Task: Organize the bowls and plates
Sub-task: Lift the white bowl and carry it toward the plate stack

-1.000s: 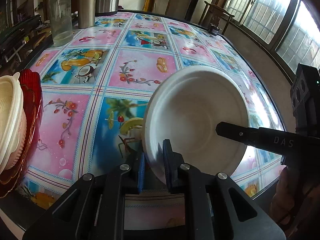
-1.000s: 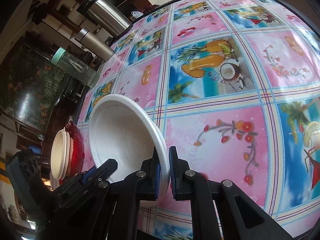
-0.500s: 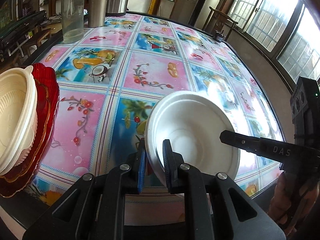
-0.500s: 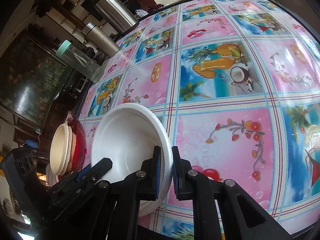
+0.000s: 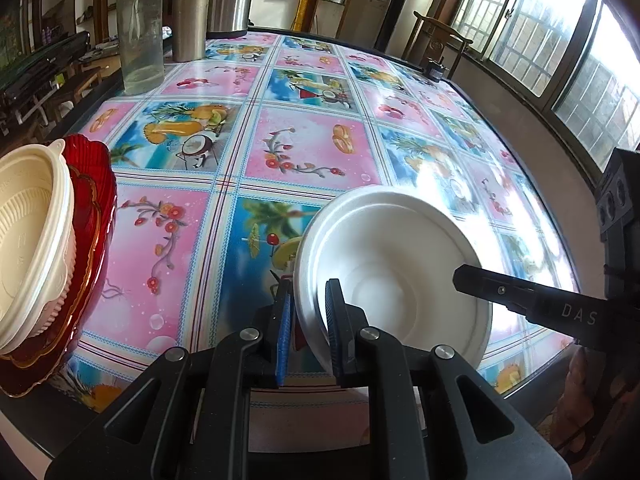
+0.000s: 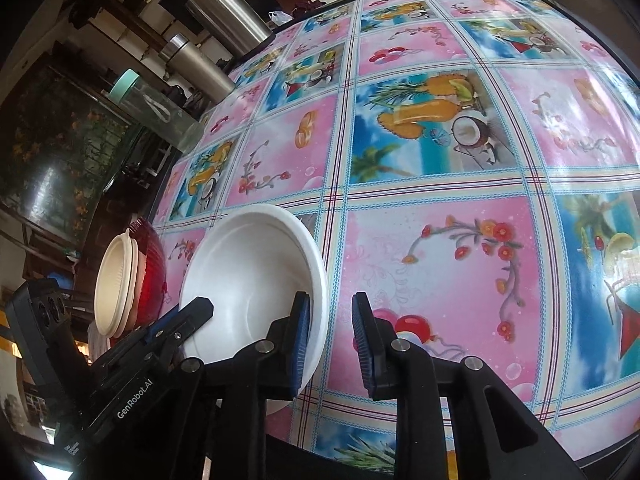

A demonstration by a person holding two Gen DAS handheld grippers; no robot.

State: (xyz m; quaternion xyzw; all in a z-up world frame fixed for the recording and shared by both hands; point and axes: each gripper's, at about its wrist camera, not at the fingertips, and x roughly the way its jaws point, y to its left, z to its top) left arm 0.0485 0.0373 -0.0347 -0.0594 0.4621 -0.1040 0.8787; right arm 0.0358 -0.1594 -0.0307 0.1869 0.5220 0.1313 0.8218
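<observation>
The white bowl (image 5: 400, 264) sat at lower centre of the left wrist view, tilted, its rim pinched between the closed jaws of the left gripper (image 5: 308, 320), apparently so that one hand alone could carry it. In the right wrist view the right gripper (image 6: 332, 340) had just been opening; its inner pad lay against the rim while the outer one stood clear, so it no longer clamped the bowl, probably handing it over. At the left edge a cream bowl (image 5: 28, 240) rested on a red plate (image 5: 94, 200), likely the stack meant for the white bowl, on the patterned tablecloth (image 5: 312, 152)
</observation>
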